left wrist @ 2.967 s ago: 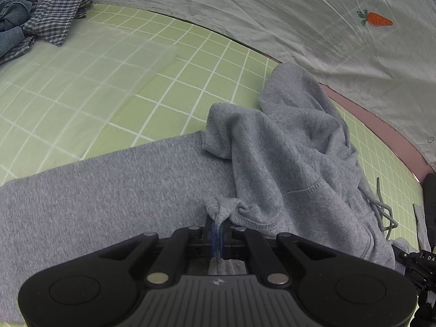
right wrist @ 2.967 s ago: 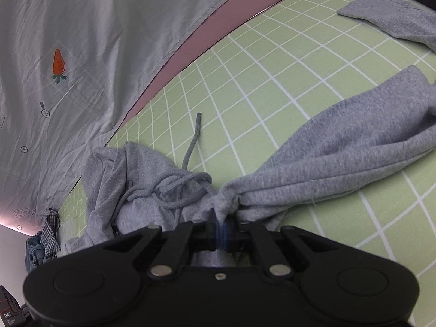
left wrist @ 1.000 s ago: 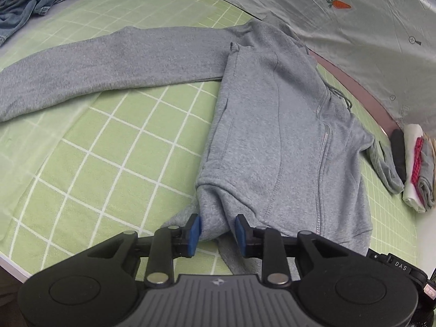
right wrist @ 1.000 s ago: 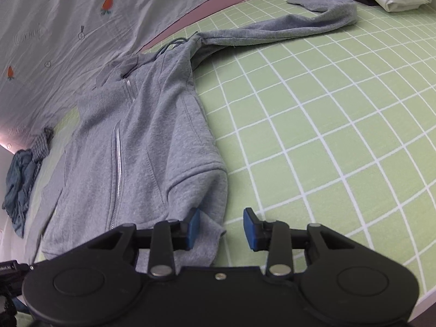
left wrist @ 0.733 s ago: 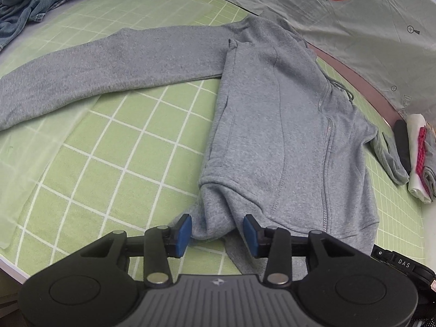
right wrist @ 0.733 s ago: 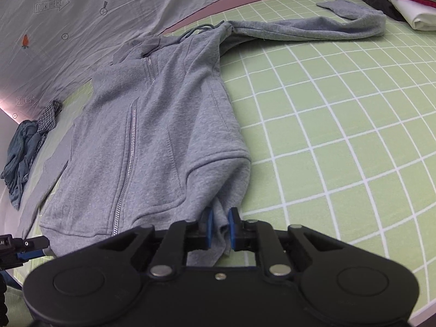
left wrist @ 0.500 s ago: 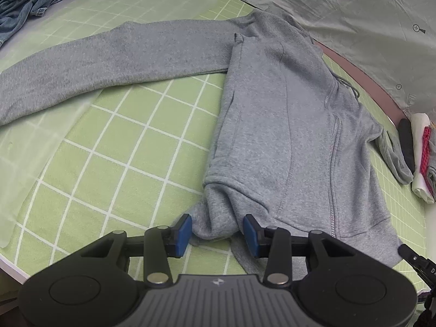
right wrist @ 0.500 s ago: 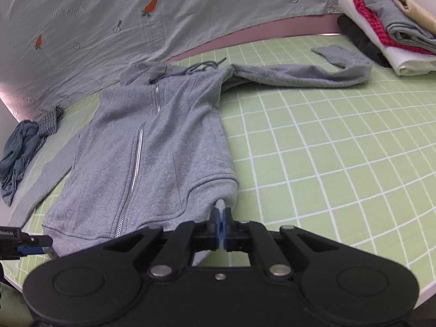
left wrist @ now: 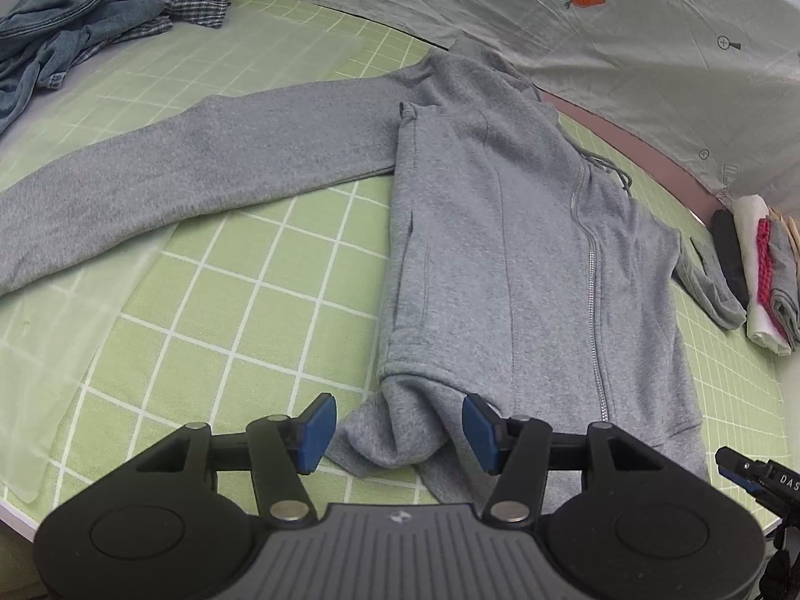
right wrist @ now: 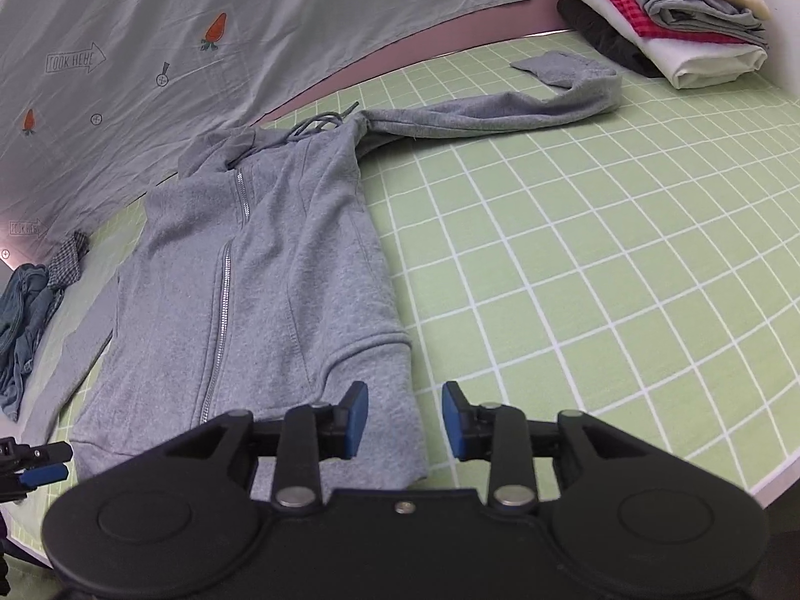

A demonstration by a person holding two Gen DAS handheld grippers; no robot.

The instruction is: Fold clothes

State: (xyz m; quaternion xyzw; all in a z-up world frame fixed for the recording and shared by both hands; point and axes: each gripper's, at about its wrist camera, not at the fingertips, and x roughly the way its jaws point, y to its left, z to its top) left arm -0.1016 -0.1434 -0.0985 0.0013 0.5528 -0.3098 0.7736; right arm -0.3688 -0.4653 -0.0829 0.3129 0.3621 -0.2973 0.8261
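Both tongs stand spread at the near hem of the grey hoodie (left wrist: 505, 260) — left tongs (left wrist: 397, 432), right tongs (right wrist: 405, 420) — gripping nothing. It lies zipper-up on the green mat (right wrist: 575, 260), sleeves spread beyond. Fold squarely — smoothing the bunched left hem corner would help.

Hoodie (left wrist: 525, 260) flat on the table (left wrist: 240, 310), zipper up, hood at the far edge, sleeves out to both sides. Left hand-held gripper (left wrist: 395, 427) straddles one hem corner, right hand-held gripper (right wrist: 405, 420) the other. Folded stack (right wrist: 670, 15) beyond the right cuff; loose clothes heap (left wrist: 75, 25) far left.
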